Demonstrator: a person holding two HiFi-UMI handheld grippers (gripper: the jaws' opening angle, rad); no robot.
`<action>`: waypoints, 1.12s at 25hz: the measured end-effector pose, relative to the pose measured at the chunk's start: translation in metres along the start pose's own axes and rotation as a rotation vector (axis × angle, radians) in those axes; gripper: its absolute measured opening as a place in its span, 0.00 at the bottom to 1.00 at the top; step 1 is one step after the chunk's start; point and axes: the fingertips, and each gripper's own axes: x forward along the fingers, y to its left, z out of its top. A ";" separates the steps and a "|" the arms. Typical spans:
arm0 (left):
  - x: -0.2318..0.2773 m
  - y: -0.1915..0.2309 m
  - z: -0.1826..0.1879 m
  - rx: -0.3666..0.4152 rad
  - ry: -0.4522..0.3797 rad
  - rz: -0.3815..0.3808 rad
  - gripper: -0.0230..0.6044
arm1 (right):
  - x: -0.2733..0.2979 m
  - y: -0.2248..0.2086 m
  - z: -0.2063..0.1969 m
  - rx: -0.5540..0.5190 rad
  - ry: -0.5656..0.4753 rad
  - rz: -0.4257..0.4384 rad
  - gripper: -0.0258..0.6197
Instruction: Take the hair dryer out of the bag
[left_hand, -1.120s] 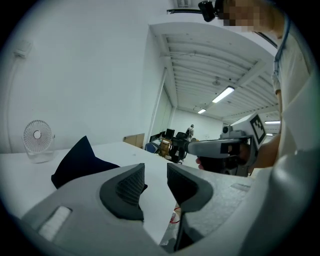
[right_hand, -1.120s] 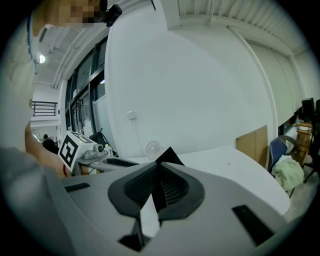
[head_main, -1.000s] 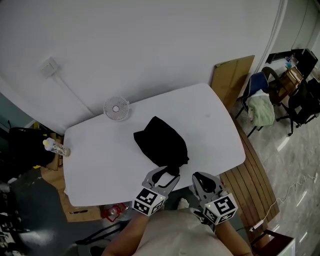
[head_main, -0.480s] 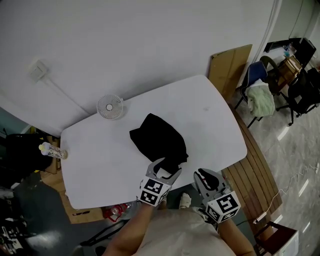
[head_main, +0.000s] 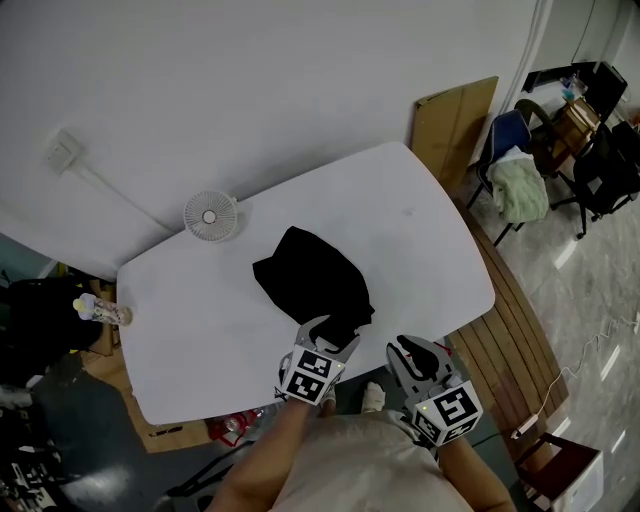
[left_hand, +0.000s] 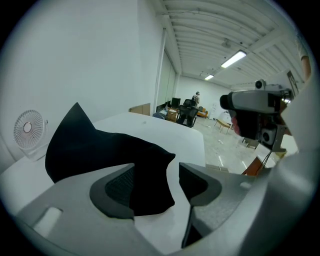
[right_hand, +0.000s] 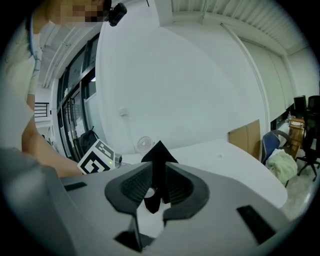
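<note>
The black bag (head_main: 312, 283), the hair dryer judged hidden inside, was laid near the front edge of the table (head_main: 200, 330), its near end straddled, unpinched, by the wide-open left gripper (head_main: 327, 338), apparently for a hold, while the empty jaws of the right gripper (head_main: 418, 352) were being opened beside that edge.

No word, number or brand name can be read anywhere. The only printed signs are black-and-white square code patterns on the faces of the white plastic cube at the left (head_main: 311, 372) and the white plastic cube at the right (head_main: 447, 412), and they carry no letters. The small pale bottle (head_main: 100, 311) beside the left edge of the white table (head_main: 430, 240) shows too small for any label to be made out.
</note>
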 end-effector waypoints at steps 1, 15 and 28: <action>0.002 0.001 -0.001 0.000 0.010 0.001 0.48 | 0.000 0.000 -0.002 0.001 0.004 0.000 0.16; 0.005 0.023 0.005 -0.111 0.025 -0.002 0.06 | 0.008 -0.006 -0.009 0.011 0.025 -0.016 0.16; -0.028 0.040 0.059 -0.148 -0.009 -0.053 0.06 | 0.029 0.004 -0.007 0.011 0.043 0.009 0.20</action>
